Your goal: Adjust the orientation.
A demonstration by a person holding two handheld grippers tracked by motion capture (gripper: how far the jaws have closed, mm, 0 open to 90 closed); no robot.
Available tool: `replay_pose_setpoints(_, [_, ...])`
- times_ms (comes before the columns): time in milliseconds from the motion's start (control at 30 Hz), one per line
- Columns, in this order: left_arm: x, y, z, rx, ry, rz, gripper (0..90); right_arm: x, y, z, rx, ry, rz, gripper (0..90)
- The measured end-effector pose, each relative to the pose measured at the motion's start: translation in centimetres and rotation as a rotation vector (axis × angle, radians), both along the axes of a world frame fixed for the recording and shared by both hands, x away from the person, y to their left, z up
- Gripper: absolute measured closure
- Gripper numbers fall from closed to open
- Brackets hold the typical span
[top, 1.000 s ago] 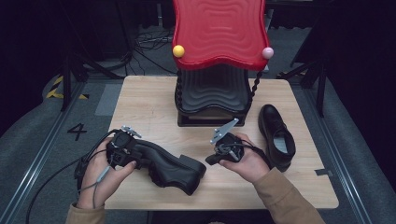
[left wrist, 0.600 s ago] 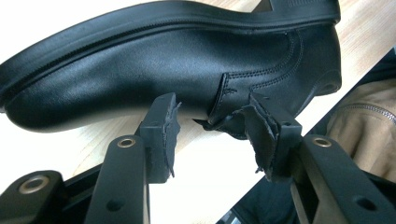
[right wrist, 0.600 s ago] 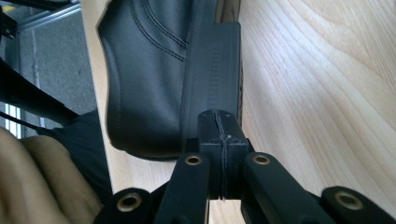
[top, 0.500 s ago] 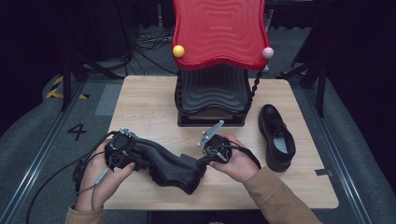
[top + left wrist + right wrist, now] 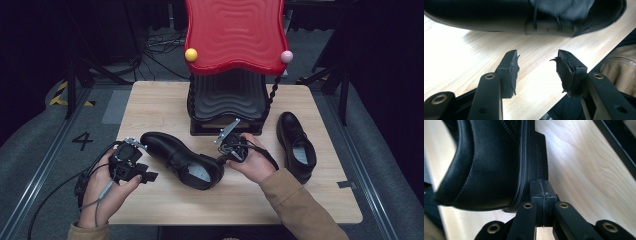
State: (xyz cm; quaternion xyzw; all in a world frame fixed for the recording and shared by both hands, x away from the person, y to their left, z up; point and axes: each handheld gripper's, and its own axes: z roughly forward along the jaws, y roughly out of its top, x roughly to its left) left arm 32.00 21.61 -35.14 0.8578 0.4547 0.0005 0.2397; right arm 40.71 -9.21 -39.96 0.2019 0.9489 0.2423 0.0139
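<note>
Black dress shoe [image 5: 182,160] lies mid-table, between the two hands, toe toward the left hand, heel toward the right, opening up; a second black shoe [image 5: 296,145] stands well apart at the right side of the table [image 5: 150,105], in front of and to the right of the red wavy-topped stand [image 5: 235,35].

Change over the last second: the shoe was lying over under the left gripper; now upright on its sole, turned, and free of that gripper. Left gripper [image 5: 537,65] sits just beside the toe; its jaws have just been opening a little; bare wood between the worn, frayed pads [image 5: 511,70], nothing held. Right gripper [image 5: 542,192] has come across from near the second shoe; jaws fully closed pad to pad, tips touching the sole edge at the heel, holding nothing.

Judgement: shoe has been righted; right claw looks to be nudging or steadying the heel, possibly squaring it for pairing.

Materials: smooth glossy leather, stitched welt, laced front, pale insole; matte wood-grain tabletop; stand top ribbed, glossy plastic.
</note>
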Motion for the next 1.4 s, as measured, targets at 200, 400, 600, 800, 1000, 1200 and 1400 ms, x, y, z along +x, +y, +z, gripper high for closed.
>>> replay_pose_setpoints(200, [0.0,0.0,-0.1,0.002,0.002,0.0,52.1,1.8,-0.5,-1.2,-0.019,0.032,-0.028,90.0])
replay_pose_setpoints(400, [0.0,-0.2,0.0,0.003,0.002,-0.009,52.0,2.7,-1.0,-3.4,-0.003,0.099,-0.04,90.0])
replay_pose_setpoints(600, [0.2,-0.1,-0.1,0.002,0.003,-0.002,51.7,2.6,-1.4,-2.9,-0.021,0.065,-0.05,90.0])
replay_pose_setpoints(800, [0.2,0.0,-0.1,0.004,0.005,0.0,51.5,1.4,-2.4,0.8,-0.008,-0.032,-0.056,87.7])
replay_pose_setpoints(1000, [0.1,-0.1,-0.1,0.007,0.005,-0.001,51.4,-0.2,-1.9,3.9,0.031,-0.066,-0.009,82.3])
replay_pose_setpoints(1200, [0.2,-0.1,-0.3,0.008,0.01,0.0,51.3,-2.1,0.2,5.0,0.029,-0.064,0.084,76.4])
replay_pose_setpoints(1400, [0.3,0.0,-0.4,0.008,0.016,0.0,49.7,-2.3,2.8,3.4,0.005,-0.037,0.126,65.0])
